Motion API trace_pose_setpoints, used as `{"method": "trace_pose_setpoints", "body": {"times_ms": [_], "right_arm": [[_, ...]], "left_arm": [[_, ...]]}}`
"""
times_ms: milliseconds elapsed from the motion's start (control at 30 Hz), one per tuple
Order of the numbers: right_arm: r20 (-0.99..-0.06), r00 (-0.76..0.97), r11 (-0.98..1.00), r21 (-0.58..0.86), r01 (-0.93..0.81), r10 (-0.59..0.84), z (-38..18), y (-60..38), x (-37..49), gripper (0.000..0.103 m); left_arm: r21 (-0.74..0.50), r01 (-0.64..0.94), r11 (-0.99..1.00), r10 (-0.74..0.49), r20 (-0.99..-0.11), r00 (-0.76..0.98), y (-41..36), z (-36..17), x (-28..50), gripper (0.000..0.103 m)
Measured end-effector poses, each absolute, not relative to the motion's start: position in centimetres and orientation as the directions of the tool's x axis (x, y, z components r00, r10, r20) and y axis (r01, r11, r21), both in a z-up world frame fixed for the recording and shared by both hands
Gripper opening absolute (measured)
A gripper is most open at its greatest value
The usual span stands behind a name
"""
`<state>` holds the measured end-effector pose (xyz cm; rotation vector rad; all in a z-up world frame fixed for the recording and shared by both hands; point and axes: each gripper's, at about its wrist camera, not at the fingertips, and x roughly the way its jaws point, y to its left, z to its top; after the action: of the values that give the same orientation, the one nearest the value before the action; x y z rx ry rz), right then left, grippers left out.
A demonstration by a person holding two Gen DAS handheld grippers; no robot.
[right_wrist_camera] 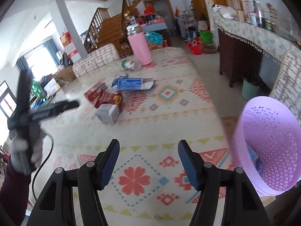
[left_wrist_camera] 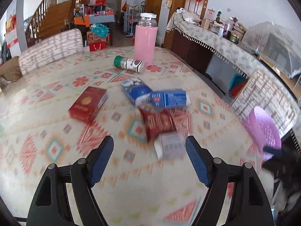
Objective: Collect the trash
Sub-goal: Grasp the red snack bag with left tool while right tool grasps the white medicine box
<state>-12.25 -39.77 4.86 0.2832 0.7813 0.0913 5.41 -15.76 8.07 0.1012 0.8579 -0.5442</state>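
Observation:
Trash lies on the patterned tablecloth (left_wrist_camera: 56, 146): a red box (left_wrist_camera: 87, 104), blue packets (left_wrist_camera: 135, 91), a blue carton (left_wrist_camera: 169, 98), a red snack wrapper (left_wrist_camera: 158, 124), a small white box (left_wrist_camera: 168, 146) and a green-capped bottle (left_wrist_camera: 129, 64) on its side. My left gripper (left_wrist_camera: 150, 140) hovers open just short of the white box, with nothing between its fingers. My right gripper (right_wrist_camera: 148, 146) is open and empty over bare cloth. A purple perforated basket (right_wrist_camera: 269, 146) tilts at the table's right edge, just right of that gripper, with something blue inside. The left gripper (right_wrist_camera: 50, 88) shows at the left, held by a gloved hand (right_wrist_camera: 24, 146).
A tall pink flask (left_wrist_camera: 145, 39) stands behind the bottle. Padded chairs (left_wrist_camera: 50, 50) sit at the far side and at the right (left_wrist_camera: 267, 94). A cloth-covered sideboard (left_wrist_camera: 216, 39) lines the right wall. A green bin (right_wrist_camera: 250, 88) stands on the floor.

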Motion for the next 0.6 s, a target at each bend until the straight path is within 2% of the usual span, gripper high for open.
{"method": "trace_pose_setpoints", "body": {"times_ms": [100, 233, 300, 367, 433, 467, 600], "right_arm": [[-0.695, 0.694, 0.958, 0.286, 0.030, 0.186, 4.2, -39.5, -11.7, 0.069], [-0.709, 0.678, 0.952, 0.303, 0.046, 0.193, 3.1, -39.7, -11.0, 0.069], [-0.715, 0.671, 0.950, 0.307, 0.050, 0.196, 2.8, -39.7, -10.7, 0.069], [-0.718, 0.667, 0.950, 0.310, 0.048, 0.201, 2.6, -39.8, -10.6, 0.069], [-0.722, 0.661, 0.949, 0.313, 0.046, 0.206, 2.3, -39.9, -10.4, 0.069], [-0.725, 0.656, 0.948, 0.315, 0.045, 0.210, 2.1, -40.0, -10.2, 0.069], [-0.729, 0.644, 0.944, 0.328, 0.030, 0.233, 1.6, -39.7, -9.2, 0.069]], "left_arm": [[-0.163, 0.489, 0.857, -0.430, -0.750, 0.503, -16.5, 7.6, 8.3, 0.078], [-0.268, 0.484, 0.833, -0.482, -0.781, 0.397, -17.9, 5.4, 11.7, 0.078], [-0.355, 0.498, 0.791, -0.543, -0.783, 0.304, -18.4, 4.5, 12.1, 0.074], [-0.487, 0.526, 0.698, -0.650, -0.739, 0.178, -18.5, 4.3, 11.2, 0.064], [-0.569, 0.573, 0.590, -0.722, -0.689, 0.060, -18.7, 4.6, 9.3, 0.063], [-0.563, 0.595, 0.574, -0.725, -0.687, 0.049, -18.7, 4.8, 8.4, 0.063], [-0.401, 0.650, 0.645, -0.640, -0.748, 0.174, -17.5, 6.0, 5.5, 0.064]]}}
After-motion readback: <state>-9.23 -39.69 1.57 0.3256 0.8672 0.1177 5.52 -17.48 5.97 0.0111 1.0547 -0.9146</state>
